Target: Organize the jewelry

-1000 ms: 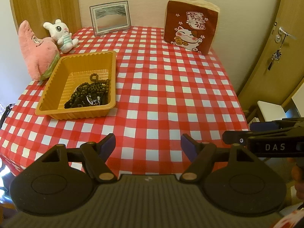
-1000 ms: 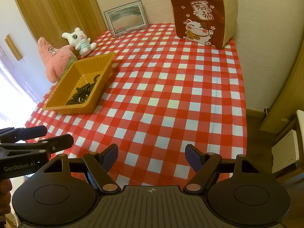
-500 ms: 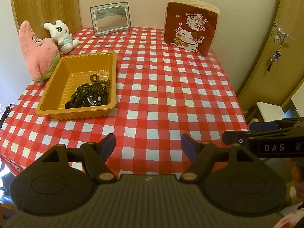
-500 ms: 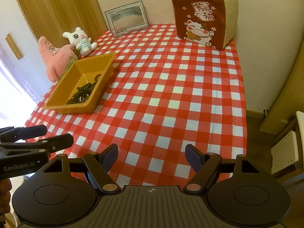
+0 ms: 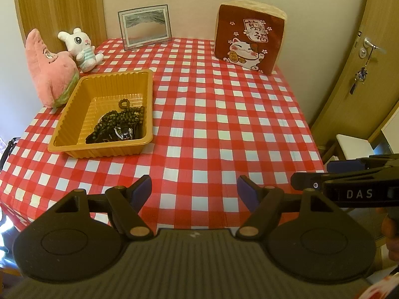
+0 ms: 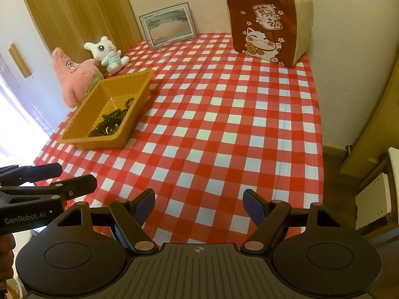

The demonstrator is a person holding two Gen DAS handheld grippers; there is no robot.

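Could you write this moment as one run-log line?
left gripper: jaws open, empty | right gripper: jaws open, empty | dark beaded jewelry: in ribbed orange plastic tray

A home room: checked tablecloth (image 5: pixel 212 124), plush toys (image 5: pixel 49 69), cat cushion (image 5: pixel 249 37), framed picture (image 5: pixel 144 26), wooden door (image 5: pixel 369 49).

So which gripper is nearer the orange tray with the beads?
Left. The left gripper hangs open over the near table edge, with the orange tray ahead to its left; the right gripper, also open, sits further right, farther from it.
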